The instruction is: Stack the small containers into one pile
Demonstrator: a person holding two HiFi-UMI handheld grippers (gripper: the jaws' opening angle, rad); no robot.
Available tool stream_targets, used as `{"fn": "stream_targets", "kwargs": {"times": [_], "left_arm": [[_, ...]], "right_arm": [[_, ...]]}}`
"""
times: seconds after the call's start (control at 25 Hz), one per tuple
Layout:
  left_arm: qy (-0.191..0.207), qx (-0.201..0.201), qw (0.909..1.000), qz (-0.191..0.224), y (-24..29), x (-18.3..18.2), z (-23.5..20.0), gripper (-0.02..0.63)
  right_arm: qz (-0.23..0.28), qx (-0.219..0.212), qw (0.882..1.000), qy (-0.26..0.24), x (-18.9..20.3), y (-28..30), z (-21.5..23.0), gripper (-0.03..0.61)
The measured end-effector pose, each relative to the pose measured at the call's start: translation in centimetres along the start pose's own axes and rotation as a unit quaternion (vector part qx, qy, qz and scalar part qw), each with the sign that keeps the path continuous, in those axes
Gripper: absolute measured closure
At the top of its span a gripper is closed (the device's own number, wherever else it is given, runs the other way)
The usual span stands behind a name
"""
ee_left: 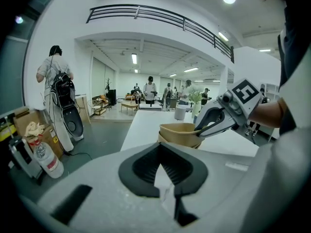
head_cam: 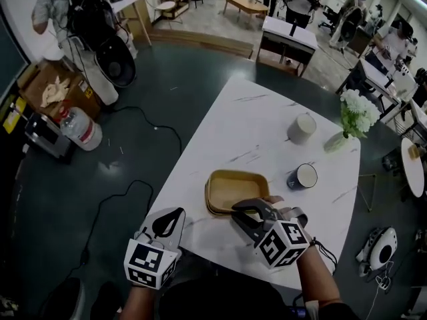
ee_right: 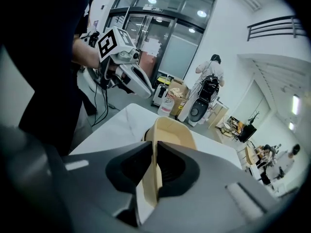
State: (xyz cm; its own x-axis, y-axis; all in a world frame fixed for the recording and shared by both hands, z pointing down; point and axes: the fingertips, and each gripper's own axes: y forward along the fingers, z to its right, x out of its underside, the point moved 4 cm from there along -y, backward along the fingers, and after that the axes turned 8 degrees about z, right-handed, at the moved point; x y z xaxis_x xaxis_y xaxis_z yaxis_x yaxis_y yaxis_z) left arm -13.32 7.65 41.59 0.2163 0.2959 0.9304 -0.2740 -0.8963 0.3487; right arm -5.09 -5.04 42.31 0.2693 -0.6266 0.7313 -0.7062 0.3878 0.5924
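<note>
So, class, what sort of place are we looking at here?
Probably an open-plan office or lab workspace: several desks, people busy at them, and an upper-floor railing above the room.

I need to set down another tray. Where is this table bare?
Widest bare patch: the far left of the table, between the tan containers and the far corner, left of the pale cup. A smaller one lies at the near right, below the dark mug. Crowded: the right side with cups and flower vase, and around the right gripper clamping the containers.
</note>
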Motion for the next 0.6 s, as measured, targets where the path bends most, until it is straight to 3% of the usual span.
{"fn": "stream_targets", "kwargs": {"times": [0.16,0.6], "left_arm": [[0.000,0.000,1.0000,0.002,0.5,-0.1,0.2,0.614],[0.018,0.031,0.9993,0.009,3.1,-1.8,2.4,0.614]], "right_arm": [[0.012,0.017,1.000,0.022,0.0,-0.3,0.7,0.501],[0.045,0.080,0.992,0.086,0.4,-3.3,1.4,0.515]]}}
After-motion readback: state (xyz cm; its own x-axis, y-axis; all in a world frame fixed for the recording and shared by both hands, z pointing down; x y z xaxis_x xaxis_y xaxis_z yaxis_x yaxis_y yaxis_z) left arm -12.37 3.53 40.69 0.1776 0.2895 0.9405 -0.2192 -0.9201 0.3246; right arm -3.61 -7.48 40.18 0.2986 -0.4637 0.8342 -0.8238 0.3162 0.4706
